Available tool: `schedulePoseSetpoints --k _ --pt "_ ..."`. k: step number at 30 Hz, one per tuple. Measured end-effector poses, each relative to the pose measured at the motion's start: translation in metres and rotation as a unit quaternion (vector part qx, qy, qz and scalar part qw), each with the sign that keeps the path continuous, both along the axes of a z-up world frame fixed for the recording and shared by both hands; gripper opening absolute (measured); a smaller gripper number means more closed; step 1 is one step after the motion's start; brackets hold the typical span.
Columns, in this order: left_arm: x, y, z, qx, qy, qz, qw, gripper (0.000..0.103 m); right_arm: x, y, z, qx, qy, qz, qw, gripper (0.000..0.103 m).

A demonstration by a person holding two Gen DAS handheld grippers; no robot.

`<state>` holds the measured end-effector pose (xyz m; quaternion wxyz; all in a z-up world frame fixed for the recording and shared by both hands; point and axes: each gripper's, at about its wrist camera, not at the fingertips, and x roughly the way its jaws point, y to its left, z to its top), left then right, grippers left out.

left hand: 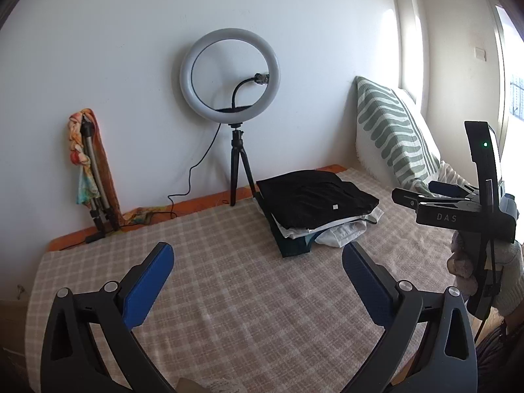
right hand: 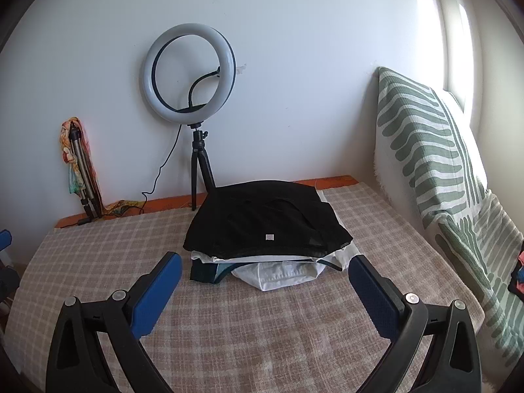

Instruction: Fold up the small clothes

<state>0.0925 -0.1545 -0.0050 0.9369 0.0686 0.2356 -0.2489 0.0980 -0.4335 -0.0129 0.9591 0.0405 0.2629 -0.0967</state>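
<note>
Ahead, checked cloth (right hand: 98, 255) under folded clothes (right hand: 265, 226), white wall (right hand: 294, 49) behind.

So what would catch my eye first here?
Probably the ring light on its small tripod against the back wall. In front of it, a stack of folded clothes topped by a black garment sits on the checked bedcover. Nearer, each open gripper's blue pads frame the scene.

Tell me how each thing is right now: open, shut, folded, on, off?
left gripper: open, holding nothing
right gripper: open, holding nothing
black garment: folded, on top of the pile
white garment: lying under the pile, partly sticking out
ring light: upright on its tripod; I cannot tell if it is lit
striped pillow: leaning against the wall
</note>
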Motion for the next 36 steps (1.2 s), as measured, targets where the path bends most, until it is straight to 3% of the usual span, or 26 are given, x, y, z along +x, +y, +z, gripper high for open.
schedulePoseSetpoints --k 6,14,25,36 --pt "0.004 0.007 -0.018 -0.018 0.025 0.014 0.9994 0.102 -0.002 0.01 -0.007 -0.022 -0.015 -0.006 1.0 0.103" --pt "0.005 0.009 -0.023 -0.011 0.031 0.029 0.999 0.102 -0.006 0.01 -0.003 -0.004 -0.036 -0.011 0.999 0.103" --pt "-0.007 0.008 -0.027 0.005 0.0 0.035 0.9994 0.102 -0.007 0.012 -0.004 -0.026 -0.046 -0.017 0.998 0.103" --pt "-0.006 0.01 -0.027 0.006 -0.004 0.036 0.9993 0.102 -0.005 0.015 -0.006 -0.029 -0.046 -0.014 0.998 0.103"
